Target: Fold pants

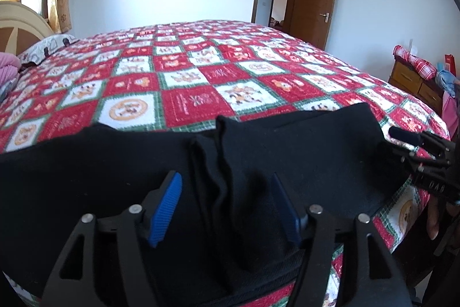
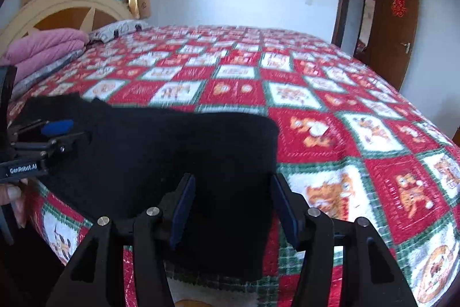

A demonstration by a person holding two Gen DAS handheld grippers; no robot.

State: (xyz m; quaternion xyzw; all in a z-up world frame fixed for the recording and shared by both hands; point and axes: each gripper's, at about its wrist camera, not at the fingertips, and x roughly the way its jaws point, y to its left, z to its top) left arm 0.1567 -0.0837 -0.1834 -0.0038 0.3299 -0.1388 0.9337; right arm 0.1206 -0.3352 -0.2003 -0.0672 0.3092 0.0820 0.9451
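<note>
Black pants [image 1: 302,151] lie spread along the near edge of the bed [image 1: 201,76], partly doubled, a soft ridge of cloth bunched near the middle. Thick, matte knit by the look of it: limp, light, not slippery, likely to sag and drag unless lifted at two points. Left gripper [image 1: 227,206] hovers low over that ridge, fingers spread, holding nothing. Right gripper [image 2: 231,209] stands just as wide over the pants' right end, where the edge drops toward the quilt [image 2: 345,134]. Best bites: hem corners or the folded edge, pinching all layers together.
</note>
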